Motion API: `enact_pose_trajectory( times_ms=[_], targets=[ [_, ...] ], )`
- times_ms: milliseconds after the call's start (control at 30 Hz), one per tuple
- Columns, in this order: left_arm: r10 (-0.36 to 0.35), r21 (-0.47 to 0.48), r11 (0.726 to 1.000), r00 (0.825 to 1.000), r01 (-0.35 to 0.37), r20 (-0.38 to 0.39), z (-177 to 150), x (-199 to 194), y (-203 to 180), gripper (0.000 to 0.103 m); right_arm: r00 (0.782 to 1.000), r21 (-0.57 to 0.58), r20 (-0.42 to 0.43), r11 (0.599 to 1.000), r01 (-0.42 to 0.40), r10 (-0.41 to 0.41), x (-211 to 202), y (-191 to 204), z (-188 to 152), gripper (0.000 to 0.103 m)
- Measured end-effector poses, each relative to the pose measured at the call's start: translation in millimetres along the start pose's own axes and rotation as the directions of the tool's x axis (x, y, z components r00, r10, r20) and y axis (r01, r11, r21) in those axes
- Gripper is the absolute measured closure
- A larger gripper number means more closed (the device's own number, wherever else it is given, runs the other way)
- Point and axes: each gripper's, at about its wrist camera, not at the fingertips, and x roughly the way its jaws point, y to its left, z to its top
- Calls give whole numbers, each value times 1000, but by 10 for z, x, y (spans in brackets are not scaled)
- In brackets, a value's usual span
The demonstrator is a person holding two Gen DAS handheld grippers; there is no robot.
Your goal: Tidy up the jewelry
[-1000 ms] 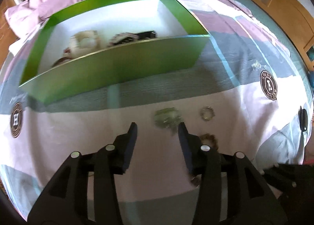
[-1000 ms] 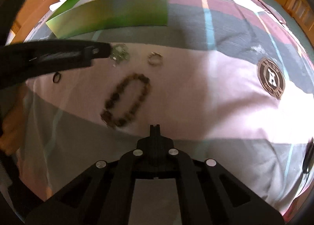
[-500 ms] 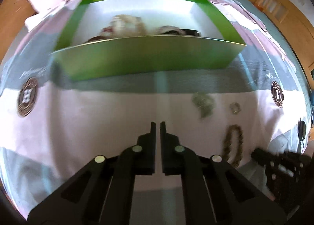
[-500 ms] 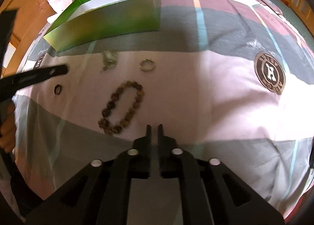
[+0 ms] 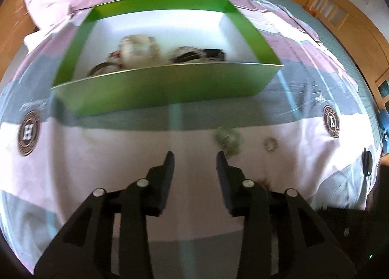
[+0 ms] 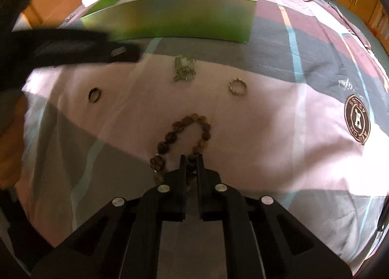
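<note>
Jewelry pieces lie loose on the bed cover (image 6: pixel 279 133) in front of the green box (image 5: pixel 170 89).
Beaded bracelet (image 6: pixel 184 138): long axis runs from the right claw (image 6: pixel 191 161) toward the box; the jaws are closing, near end of the strand between them. Beyond it lie a tangled chain (image 6: pixel 183 69), a twisted ring (image 6: pixel 237 86) and a dark ring (image 6: pixel 94 94). Left claw (image 5: pixel 194 159): jaws opening, nothing between them, chain just beside its right finger.
</note>
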Motion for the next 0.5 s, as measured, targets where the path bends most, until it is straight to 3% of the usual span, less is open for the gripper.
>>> enact_pose_trajectory(
  times_ms=[133, 300, 333, 367, 400, 500],
  targets=[
    [21, 22, 1000, 1000, -21, -12, 115, 162, -211, 55, 1000, 44, 17, 999, -15, 14, -136, -218, -102, 95],
    [61, 49, 997, 997, -59, -48, 207, 395, -384, 55, 1000, 103, 10, 994, -21, 21, -166, -468, -196, 95],
    [67, 53, 997, 996, -64, -56, 213, 436, -396, 57, 1000, 108, 9, 994, -20, 19, -157, -473, -205, 95],
    [74, 54, 996, 995, -70, -66, 212, 469, -397, 72, 1000, 111, 8, 994, -19, 19, -152, -483, -210, 95],
    [72, 42, 997, 994, -69, -85, 204, 513, -374, 80, 1000, 113, 9, 993, -23, 22, -150, -487, -213, 95],
    [42, 7, 999, 995, -42, -90, 167, 515, -263, 85, 1000, 103, 17, 994, -26, 24, -139, -433, -199, 95]
  ],
)
